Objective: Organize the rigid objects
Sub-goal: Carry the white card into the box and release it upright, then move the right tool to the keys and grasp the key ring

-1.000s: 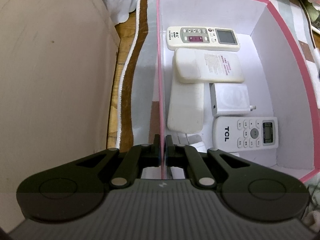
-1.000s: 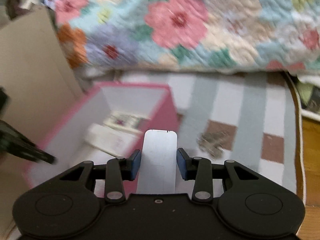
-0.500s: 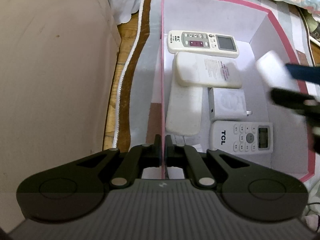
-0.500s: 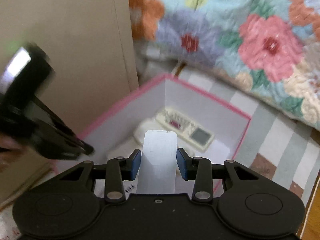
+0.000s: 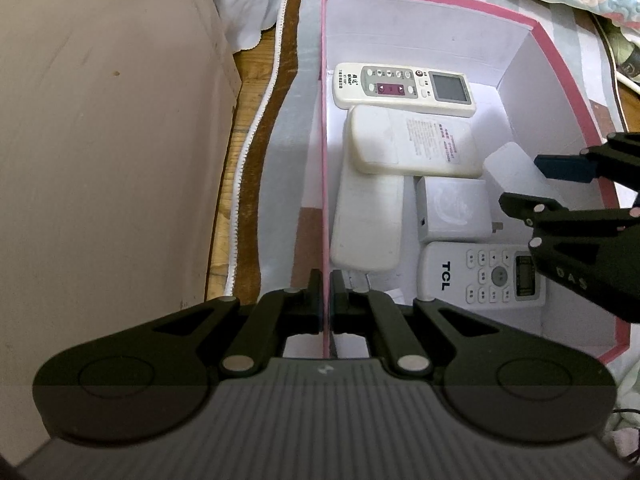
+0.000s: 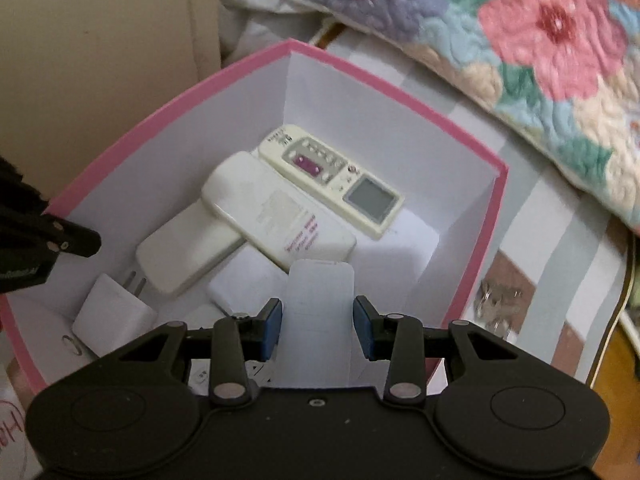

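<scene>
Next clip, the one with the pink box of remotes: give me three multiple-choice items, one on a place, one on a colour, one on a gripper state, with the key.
1. Where does the white remote marked TCL lie?
A. inside the pink-rimmed cardboard box
B. on the striped mat outside it
C. on the flowered quilt

2. What colour are the pads of the right gripper?
A. red
B. blue
C. green

3. What is the left gripper doing?
A. standing open above the box
B. holding a remote
C. pinching the box's side wall

Key:
1 A, it lies on the box floor beside the square white charger.
2 B, blue pads flank the plain white flat bar.
3 C, its jaws are shut on the thin pink edge.
</scene>
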`<state>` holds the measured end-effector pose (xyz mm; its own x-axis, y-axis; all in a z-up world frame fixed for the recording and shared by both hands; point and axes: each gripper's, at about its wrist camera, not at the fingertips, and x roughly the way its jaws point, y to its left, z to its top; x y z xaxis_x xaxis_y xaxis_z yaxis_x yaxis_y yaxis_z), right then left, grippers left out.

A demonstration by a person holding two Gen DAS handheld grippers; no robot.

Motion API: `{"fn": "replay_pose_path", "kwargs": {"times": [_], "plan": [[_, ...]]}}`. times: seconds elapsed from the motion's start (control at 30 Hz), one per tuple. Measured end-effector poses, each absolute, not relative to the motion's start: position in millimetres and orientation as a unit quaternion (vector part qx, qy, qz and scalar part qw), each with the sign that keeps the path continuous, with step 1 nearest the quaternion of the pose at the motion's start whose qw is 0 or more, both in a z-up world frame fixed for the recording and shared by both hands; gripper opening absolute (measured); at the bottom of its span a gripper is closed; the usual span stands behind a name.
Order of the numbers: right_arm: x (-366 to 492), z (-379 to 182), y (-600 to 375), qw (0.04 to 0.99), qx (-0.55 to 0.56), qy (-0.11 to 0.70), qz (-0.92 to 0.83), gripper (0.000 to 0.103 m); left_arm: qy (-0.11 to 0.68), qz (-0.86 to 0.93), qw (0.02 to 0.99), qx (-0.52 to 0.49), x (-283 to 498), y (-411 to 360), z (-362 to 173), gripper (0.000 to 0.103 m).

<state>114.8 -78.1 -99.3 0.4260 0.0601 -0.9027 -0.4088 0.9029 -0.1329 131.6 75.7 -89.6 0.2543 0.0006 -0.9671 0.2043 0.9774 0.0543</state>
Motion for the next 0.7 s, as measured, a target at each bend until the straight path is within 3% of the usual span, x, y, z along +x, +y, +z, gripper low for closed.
{"fn": "replay_pose_path", "kwargs": {"times": [0.3, 0.37, 0.7], "plan": [[119, -102, -72, 0.817, -0.203, 0.523, 0.137, 0.046, 0.609, -0.064, 0.786, 0.085, 132, 76, -90, 0.002], [120, -94, -78, 0.823, -0.178, 0.520, 0.145, 0.059, 0.608, -0.060, 0.787, 0.083, 132, 75, -90, 0.002], [105, -12, -131, 0.855, -0.032, 0.471, 0.216, 0.062, 0.613, -0.059, 0.784, 0.080, 134, 75, -90, 0.003]]}}
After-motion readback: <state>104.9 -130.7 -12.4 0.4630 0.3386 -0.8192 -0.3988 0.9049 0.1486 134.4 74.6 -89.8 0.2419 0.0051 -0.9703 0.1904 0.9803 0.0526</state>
